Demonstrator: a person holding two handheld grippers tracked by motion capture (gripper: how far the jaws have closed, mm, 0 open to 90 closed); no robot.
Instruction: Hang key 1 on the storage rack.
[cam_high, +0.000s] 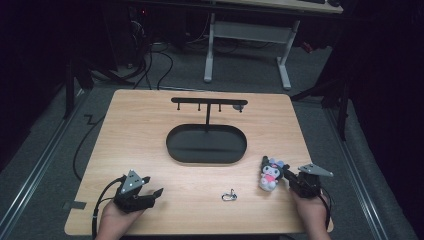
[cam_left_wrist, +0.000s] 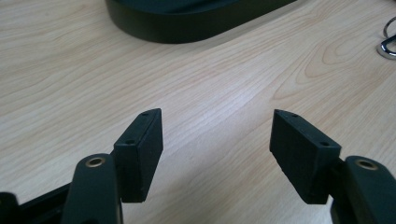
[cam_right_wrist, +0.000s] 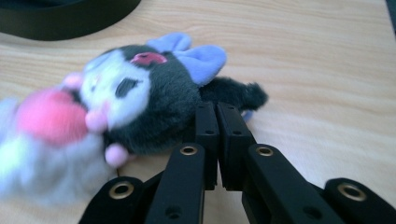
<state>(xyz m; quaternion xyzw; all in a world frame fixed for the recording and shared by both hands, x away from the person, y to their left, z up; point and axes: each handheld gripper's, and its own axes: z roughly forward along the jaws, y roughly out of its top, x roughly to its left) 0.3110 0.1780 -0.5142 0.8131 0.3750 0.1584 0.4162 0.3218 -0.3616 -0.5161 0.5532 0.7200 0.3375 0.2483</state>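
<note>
A plush toy (cam_high: 270, 175) with a black head, white face, purple bow and pink front lies on the wooden table (cam_high: 150, 125) at the right. My right gripper (cam_high: 286, 175) comes at it from the right. In the right gripper view its jaws are pressed together, and the right gripper (cam_right_wrist: 217, 110) pinches the black ear tuft of the plush toy (cam_right_wrist: 140, 98). My left gripper (cam_high: 152, 186) rests near the front left edge. The left gripper (cam_left_wrist: 217, 140) stands wide open with only bare wood between its fingers.
A black oval tray (cam_high: 175, 150) with an upright post and a hook bar (cam_high: 209, 101) stands at the table's middle. A small metal clip (cam_high: 229, 196) lies at the front, between the two hands. The clip (cam_left_wrist: 387, 44) also appears at the left gripper view's right edge.
</note>
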